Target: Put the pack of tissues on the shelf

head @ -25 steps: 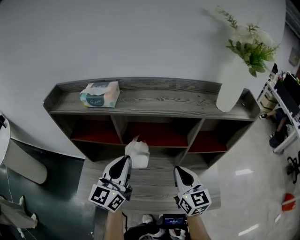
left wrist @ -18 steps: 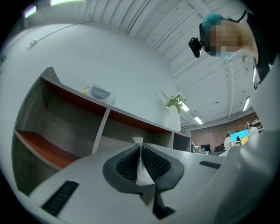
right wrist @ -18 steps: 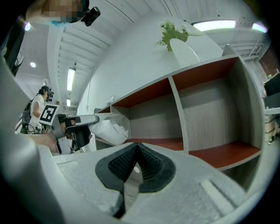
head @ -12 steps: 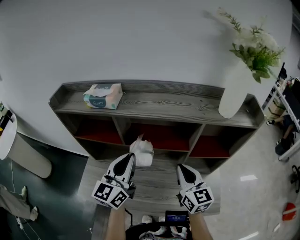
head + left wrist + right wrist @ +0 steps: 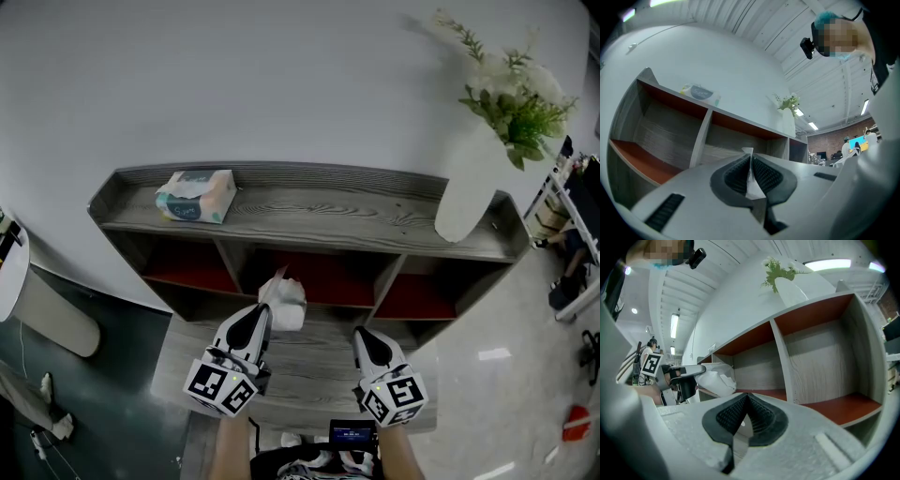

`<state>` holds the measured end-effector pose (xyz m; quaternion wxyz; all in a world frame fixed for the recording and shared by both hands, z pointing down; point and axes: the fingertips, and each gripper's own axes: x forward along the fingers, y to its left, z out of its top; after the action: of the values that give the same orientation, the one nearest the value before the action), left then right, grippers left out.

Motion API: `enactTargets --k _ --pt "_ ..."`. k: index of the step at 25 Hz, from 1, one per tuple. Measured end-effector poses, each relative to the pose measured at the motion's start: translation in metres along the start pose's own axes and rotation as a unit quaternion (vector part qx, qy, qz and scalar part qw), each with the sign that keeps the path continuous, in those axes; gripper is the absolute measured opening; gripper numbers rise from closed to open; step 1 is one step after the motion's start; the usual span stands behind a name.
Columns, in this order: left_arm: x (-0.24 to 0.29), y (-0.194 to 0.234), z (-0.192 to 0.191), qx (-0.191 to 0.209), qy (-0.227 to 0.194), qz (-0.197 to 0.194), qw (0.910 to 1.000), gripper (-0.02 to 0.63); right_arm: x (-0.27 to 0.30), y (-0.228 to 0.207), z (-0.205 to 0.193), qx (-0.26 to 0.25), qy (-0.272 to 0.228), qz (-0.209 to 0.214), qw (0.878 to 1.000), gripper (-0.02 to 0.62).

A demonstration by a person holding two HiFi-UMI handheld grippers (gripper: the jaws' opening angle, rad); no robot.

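**Left gripper clamping a white sheet, tissue pack sitting up top**

Nearest to us, the left gripper (image 5: 262,317) is squeezing its jaws all but together on a crumpled white paper-like sheet (image 5: 285,302). Its own view shows a thin white edge pinched between the ribbed pads, and the rest of the sheet is bunching up beyond the tips. Beside it, the right gripper (image 5: 361,339) is hovering with its jaws pressed together and nothing between them. From that gripper's view, the left one is showing off to the side with the white sheet hanging from it.

Both grippers are hanging over the front of the lower board of the grey wood-grain shelf unit with red-lined compartments (image 5: 328,211). The sheet is sitting in front of the middle of the three openings.

Moving up and back, the pale soft pack of tissues with teal and peach print (image 5: 197,195) is lying flat on the shelf unit's top board near its left end, well apart from both grippers. At the right end, a tall white vase (image 5: 466,178) is standing with green sprigs (image 5: 514,98) spreading out of it. Behind everything, a plain white wall (image 5: 281,84) is filling the background.
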<state>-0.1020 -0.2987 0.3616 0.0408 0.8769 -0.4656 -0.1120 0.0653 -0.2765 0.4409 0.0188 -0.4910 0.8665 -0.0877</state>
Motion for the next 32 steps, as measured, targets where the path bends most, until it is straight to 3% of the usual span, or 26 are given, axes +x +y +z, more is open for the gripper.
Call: enactTargets --k 9,24,32 --pt "0.013 0.009 -0.009 -0.008 0.005 -0.003 1.0 0.012 0.007 -0.005 -0.001 -0.024 0.015 0.0 1.0 0.005" --pt "0.029 0.02 -0.014 -0.027 -0.009 -0.014 0.9995 0.012 0.008 -0.021 -0.006 -0.019 0.019 -0.026 0.999 0.005" --pt "0.039 0.012 -0.021 -0.003 0.007 -0.026 0.9996 0.012 0.012 -0.024 -0.003 -0.019 0.016 -0.028 0.999 0.005"
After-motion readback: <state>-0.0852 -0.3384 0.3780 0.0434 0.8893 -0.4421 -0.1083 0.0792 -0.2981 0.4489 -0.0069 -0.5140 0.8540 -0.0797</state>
